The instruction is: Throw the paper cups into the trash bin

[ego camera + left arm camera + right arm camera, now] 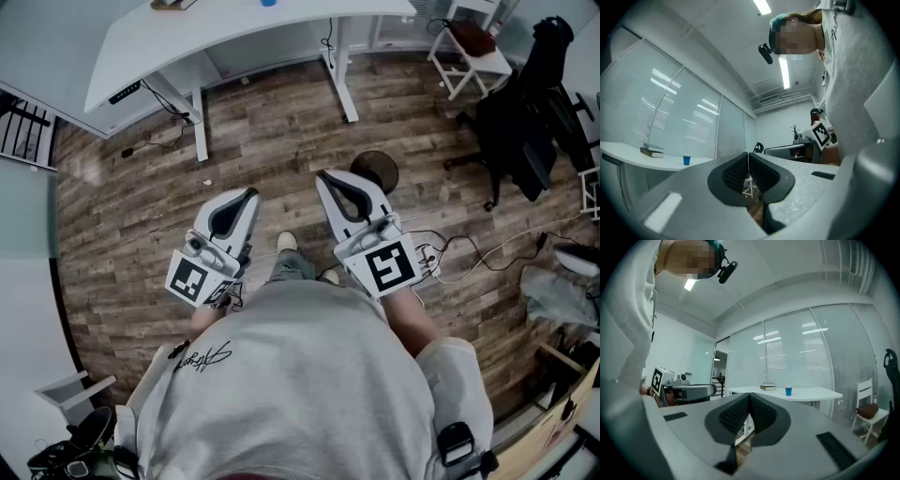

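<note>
1. The white worktop (pixel 234 37) spans the far side of the wooden floor (pixel 262 141). Its curved near edge faces the person, and a broad strip of open floor lies between that edge and both grippers.
2. A blue paper cup (pixel 788 391) stands on the worktop, set back from the near edge and near some books (pixel 768 386).
3. To the right, a white chair (pixel 473 52), a black office chair (pixel 525 131) and loose cables (pixel 487 253) crowd the floor. A dark round thing (pixel 377 169) sits just ahead of the right gripper's tip; I cannot tell whether it is the bin.
4. The left gripper (pixel 248 195) is held before the torso, tipped slightly upward towards the worktop, its jaws pressed together on nothing.
5. The right gripper (pixel 323 175) lies level beside it, a gap between them, its jaws likewise fully together and holding nothing.
</note>
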Demonstrator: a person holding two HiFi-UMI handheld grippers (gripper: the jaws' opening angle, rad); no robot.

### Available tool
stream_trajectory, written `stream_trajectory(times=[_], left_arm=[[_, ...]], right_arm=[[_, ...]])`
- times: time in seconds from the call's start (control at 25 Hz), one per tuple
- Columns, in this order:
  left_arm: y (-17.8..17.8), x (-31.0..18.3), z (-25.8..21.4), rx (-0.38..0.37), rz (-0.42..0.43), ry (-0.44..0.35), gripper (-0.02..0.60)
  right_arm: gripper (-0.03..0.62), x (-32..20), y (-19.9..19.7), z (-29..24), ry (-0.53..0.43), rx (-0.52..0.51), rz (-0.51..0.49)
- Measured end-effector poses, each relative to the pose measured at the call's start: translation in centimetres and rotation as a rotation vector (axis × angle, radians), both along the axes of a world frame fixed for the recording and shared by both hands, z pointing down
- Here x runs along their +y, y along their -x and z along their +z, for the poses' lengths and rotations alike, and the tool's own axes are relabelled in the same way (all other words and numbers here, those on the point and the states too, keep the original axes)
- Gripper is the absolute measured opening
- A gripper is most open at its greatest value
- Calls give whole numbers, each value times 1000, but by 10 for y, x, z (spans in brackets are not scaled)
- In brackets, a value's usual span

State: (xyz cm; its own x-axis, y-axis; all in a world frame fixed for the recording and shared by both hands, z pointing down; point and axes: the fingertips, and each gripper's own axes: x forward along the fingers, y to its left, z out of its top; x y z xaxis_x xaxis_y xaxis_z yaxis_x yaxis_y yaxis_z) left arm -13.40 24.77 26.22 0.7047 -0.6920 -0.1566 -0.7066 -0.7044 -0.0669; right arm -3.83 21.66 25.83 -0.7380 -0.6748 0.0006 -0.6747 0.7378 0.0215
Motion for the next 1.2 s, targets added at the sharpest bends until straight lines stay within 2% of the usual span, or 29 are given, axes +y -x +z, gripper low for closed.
stream_trajectory(times=[0.4,0.6,0.88,1.2], left_arm=[[12,-11,-2,0,-6,-7,8],[21,-18,-2,41,-12,7,8],[29,-28,1,40,-19,17,8],[33,-46,-2,13,-8,13,8]], right_arm=[[9,-11,11,-2,-16,-2,3],[8,-16,16,0,-9,4,9],[9,-27,17,2,-4,12,26],[9,-47,14,-9,-61,28,59]])
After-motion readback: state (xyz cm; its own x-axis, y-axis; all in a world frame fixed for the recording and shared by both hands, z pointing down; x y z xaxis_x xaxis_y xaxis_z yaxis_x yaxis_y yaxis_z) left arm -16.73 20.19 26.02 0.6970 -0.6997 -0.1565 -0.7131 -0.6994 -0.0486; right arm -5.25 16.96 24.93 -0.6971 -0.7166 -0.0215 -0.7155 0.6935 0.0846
